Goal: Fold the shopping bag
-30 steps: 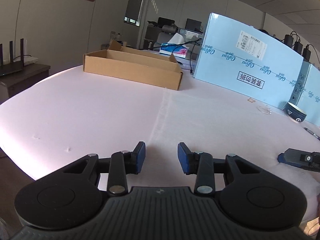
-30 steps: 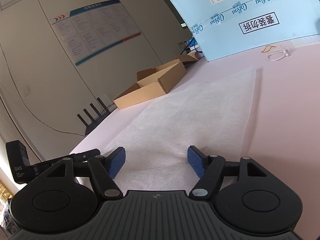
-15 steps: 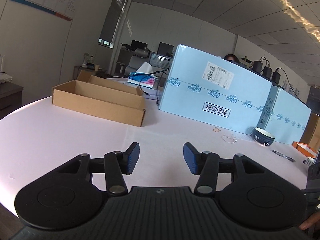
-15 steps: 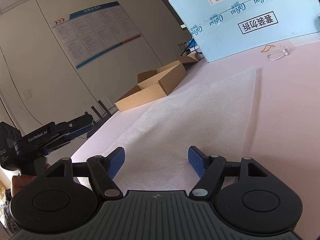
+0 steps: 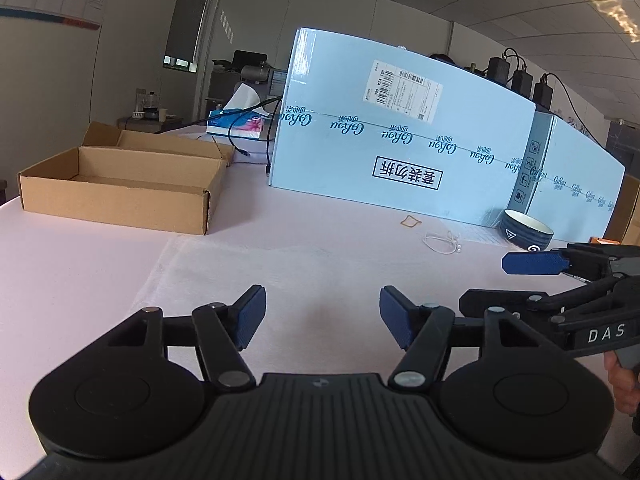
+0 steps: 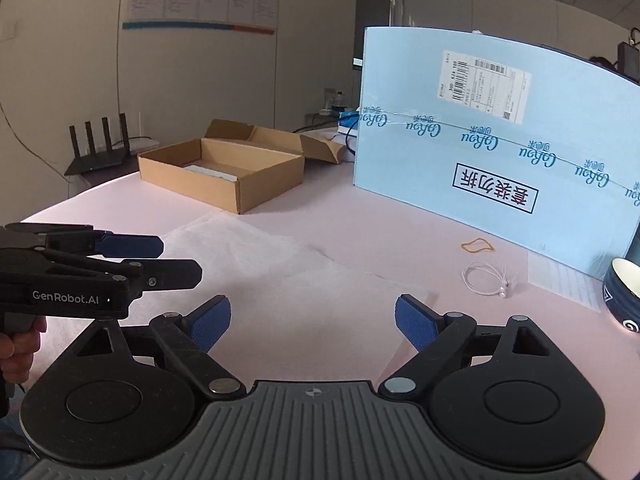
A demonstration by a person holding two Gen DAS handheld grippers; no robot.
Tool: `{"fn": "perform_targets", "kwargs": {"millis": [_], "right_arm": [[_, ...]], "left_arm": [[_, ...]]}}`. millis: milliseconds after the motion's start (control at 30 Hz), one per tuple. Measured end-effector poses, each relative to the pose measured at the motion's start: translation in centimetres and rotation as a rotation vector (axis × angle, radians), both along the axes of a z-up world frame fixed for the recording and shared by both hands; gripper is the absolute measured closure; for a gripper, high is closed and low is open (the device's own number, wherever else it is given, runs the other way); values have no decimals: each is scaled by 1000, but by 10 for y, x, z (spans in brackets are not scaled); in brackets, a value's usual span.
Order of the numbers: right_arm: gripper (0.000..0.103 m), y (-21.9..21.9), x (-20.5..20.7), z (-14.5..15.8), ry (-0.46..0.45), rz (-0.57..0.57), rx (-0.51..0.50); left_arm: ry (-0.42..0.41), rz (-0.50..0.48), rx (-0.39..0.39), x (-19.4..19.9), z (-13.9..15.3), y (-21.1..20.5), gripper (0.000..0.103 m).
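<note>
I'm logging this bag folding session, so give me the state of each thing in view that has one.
white shopping bag: flat on the table, ungripped
left gripper: jaws opening, nothing between
right gripper: jaws opening, nothing between
cardboard box: open
dark bowl: upright
blue carton: standing, sealed

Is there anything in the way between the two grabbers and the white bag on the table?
Nothing visible. The white shopping bag lies flat right under the left gripper and right gripper, whose jaws are opening with nothing between them. The cardboard box, rubber band and bowl sit off the bag.
</note>
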State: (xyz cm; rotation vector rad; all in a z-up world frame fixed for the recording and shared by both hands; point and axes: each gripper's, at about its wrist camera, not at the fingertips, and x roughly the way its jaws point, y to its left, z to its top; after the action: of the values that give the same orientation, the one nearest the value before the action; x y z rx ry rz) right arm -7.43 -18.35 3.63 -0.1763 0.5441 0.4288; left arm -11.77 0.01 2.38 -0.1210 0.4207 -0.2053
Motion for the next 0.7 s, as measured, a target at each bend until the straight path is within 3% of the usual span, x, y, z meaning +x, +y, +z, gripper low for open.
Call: {"fn": "perform_targets", "kwargs": {"millis": [167, 233, 467, 700], "right_arm": [[8, 12, 21, -24, 57, 64, -37], [0, 16, 24, -34, 71, 73, -56], [0, 10, 33, -43, 141, 71, -18], [0, 11, 32, -42, 141, 73, -18]], "left_arm": [[40, 46, 78, 17, -10, -5, 37], [66, 62, 94, 21, -16, -4, 37], [142, 53, 99, 31, -24, -3, 28], [145, 62, 99, 30, -26, -3, 25]]}}
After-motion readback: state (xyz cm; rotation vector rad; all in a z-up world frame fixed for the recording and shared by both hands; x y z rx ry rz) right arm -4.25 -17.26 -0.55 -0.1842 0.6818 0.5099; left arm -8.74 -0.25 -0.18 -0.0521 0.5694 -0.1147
